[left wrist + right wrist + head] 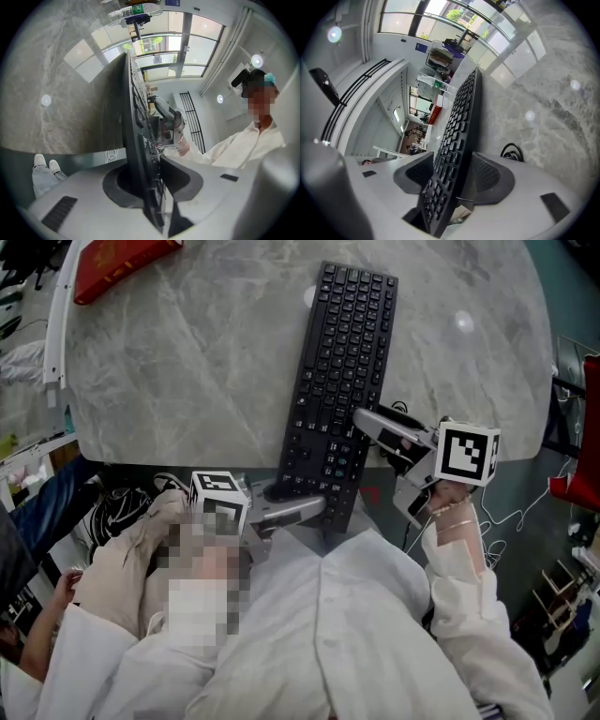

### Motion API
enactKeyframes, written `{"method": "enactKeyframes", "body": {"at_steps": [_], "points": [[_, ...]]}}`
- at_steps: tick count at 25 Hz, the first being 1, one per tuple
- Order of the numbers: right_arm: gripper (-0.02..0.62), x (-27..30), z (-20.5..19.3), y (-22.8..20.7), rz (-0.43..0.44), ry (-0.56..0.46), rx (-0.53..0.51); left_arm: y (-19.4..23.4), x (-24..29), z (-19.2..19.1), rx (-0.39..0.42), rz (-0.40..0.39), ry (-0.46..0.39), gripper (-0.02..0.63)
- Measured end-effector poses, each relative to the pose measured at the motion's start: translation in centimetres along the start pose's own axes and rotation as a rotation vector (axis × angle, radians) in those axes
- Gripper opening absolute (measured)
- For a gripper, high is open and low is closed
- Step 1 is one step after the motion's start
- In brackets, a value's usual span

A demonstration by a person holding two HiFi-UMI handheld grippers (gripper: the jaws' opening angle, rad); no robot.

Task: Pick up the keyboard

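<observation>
A black keyboard lies lengthwise on the grey marble table, its near end jutting past the front edge. My left gripper comes in from the left and is shut on that near end; in the left gripper view the keyboard stands edge-on, pinched between the pads of the gripper. My right gripper reaches over the keyboard's right side. In the right gripper view its wide jaws straddle the slanting keyboard without clamping it.
A red book lies at the table's far left corner, beside a white rail. A black cable curls by the keyboard's right edge. Another person's hand shows at lower left, and a red seat stands at far right.
</observation>
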State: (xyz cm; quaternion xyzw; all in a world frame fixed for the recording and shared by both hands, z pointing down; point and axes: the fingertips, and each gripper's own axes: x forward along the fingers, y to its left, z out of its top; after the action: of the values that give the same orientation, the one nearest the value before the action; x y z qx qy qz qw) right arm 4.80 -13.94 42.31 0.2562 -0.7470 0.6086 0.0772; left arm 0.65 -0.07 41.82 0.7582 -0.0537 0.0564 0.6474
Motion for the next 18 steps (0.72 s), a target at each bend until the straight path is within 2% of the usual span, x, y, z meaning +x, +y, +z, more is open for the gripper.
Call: {"method": "enactKeyframes", "body": {"at_steps": [9, 13, 18], "points": [[0.245, 0.4, -0.1, 0.0, 0.011, 0.083, -0.003, -0.3, -0.1, 0.1, 0.000, -0.023, 0.020, 0.113], [0.264, 1.1, 0.0, 0.1, 0.033, 0.073, 0.019, -1.2, -0.2, 0.5, 0.016, -0.075, 0.008, 0.114], [0.265, 1.4, 0.2, 0.0, 0.034, 0.083, 0.015, -1.3, -0.4, 0.5, 0.027, -0.069, 0.023, 0.112]]}}
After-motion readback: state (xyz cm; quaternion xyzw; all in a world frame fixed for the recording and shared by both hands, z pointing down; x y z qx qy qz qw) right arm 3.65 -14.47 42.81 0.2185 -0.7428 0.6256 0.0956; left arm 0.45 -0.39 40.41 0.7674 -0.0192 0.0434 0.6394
